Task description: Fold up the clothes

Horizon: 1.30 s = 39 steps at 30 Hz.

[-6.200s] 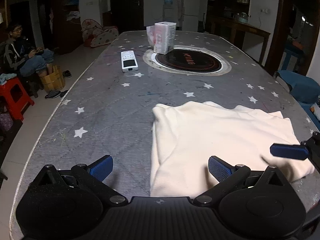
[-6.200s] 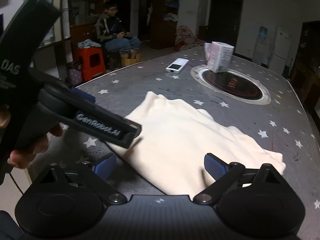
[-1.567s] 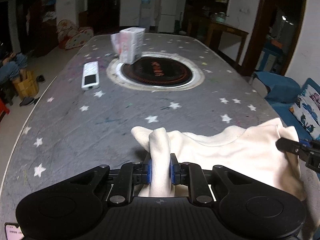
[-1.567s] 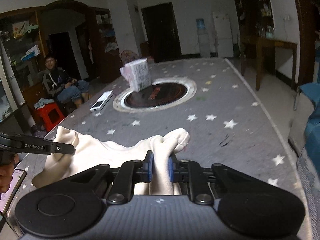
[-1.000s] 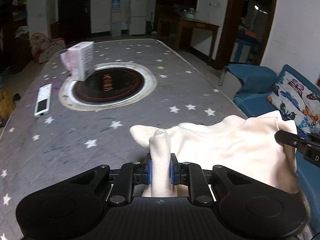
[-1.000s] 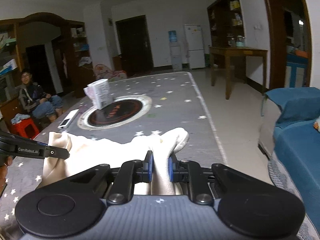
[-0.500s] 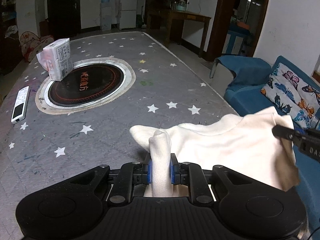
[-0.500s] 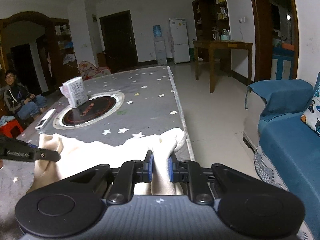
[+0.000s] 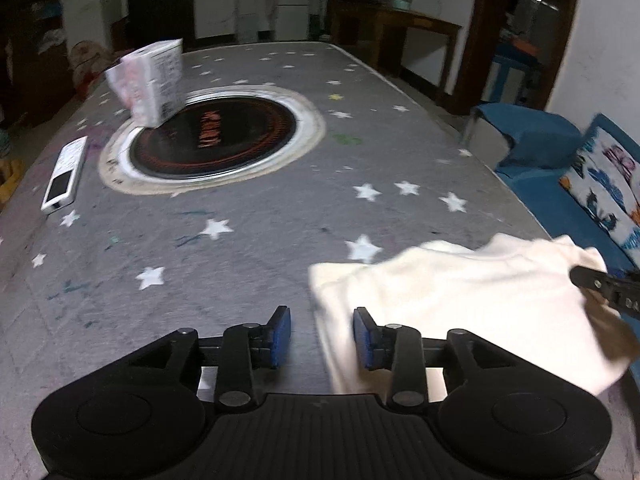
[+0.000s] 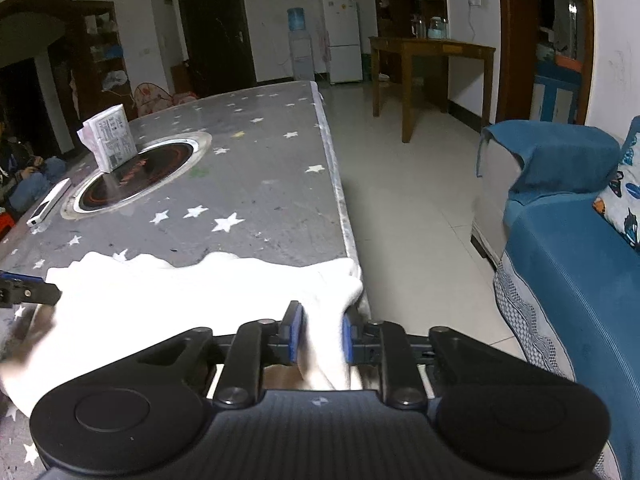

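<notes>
The left tongs (image 9: 322, 334) stand spread, their blue pads apart with nothing pinched; the left edge of the cream garment (image 9: 460, 304) lies between them, nearer the right pad, without being gripped. The right tongs (image 10: 320, 334) are parted a little, and a fold of the same garment (image 10: 192, 304) passes between the blue pads; whether the pads press on it cannot be told for sure, though a gap shows on the left pad's side. The garment lies spread at the near right corner of the grey, star-printed surface (image 9: 240, 248), its right corner reaching the surface's edge. In the left view the tip of the right tongs shows over the garment's far right corner; in the right view the left tongs' tip shows at the garment's left edge. Farther out sits a round black cooktop (image 9: 212, 136) set into the surface, with a white paper-wrapped pack (image 9: 150, 80) standing on its left rim and a white remote (image 9: 64, 176) lying well to the left. Beyond the surface's right edge is a blue sofa (image 10: 580, 248).
</notes>
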{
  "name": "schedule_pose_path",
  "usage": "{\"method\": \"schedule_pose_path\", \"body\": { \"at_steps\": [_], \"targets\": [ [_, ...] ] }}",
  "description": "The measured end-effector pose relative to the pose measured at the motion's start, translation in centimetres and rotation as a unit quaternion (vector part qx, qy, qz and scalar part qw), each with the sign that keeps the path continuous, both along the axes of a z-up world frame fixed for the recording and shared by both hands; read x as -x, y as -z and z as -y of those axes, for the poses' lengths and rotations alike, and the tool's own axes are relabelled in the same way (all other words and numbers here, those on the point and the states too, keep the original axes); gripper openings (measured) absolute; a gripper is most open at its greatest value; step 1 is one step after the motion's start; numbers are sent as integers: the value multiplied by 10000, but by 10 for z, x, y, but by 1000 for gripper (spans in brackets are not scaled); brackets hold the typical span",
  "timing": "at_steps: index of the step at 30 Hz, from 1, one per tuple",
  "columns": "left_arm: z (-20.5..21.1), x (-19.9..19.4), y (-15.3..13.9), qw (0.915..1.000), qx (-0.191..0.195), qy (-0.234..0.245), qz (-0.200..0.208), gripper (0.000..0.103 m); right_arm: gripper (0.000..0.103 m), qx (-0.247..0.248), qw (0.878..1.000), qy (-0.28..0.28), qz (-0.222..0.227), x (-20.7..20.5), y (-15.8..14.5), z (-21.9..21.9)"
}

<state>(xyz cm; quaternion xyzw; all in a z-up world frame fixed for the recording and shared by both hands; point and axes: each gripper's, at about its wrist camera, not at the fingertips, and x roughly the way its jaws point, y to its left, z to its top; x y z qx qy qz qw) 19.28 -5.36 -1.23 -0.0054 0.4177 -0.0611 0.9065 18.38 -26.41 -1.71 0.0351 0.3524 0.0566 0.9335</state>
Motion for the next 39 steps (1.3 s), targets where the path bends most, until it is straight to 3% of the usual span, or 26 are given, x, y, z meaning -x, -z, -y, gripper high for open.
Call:
{"method": "schedule_pose_path", "body": {
  "at_steps": [5, 13, 20, 26, 33, 39],
  "targets": [
    [3, 4, -13, 9997, -34, 45, 236, 35, 25, 181, 9993, 76, 306, 5, -17, 1],
    [39, 3, -17, 9954, 424, 796, 328, 35, 24, 78, 9980, -518, 347, -3, -25, -23],
    [41, -11, 4, 9970, 305, 710, 76, 33, 24, 121, 9970, -756, 145, -17, -15, -38],
    [42, -13, -3, 9940, 664, 865, 82, 33, 24, 112, 9959, -897, 33, -23, -15, -42],
    [59, -31, 9, 9939, 610, 922, -29, 33, 24, 150, 9939, -1091, -88, -37, -5, -61],
    [57, -29, 7, 9942, 621, 877, 43, 34, 26, 235, 9924, -1208, 92, -34, -13, -66]
  ]
}}
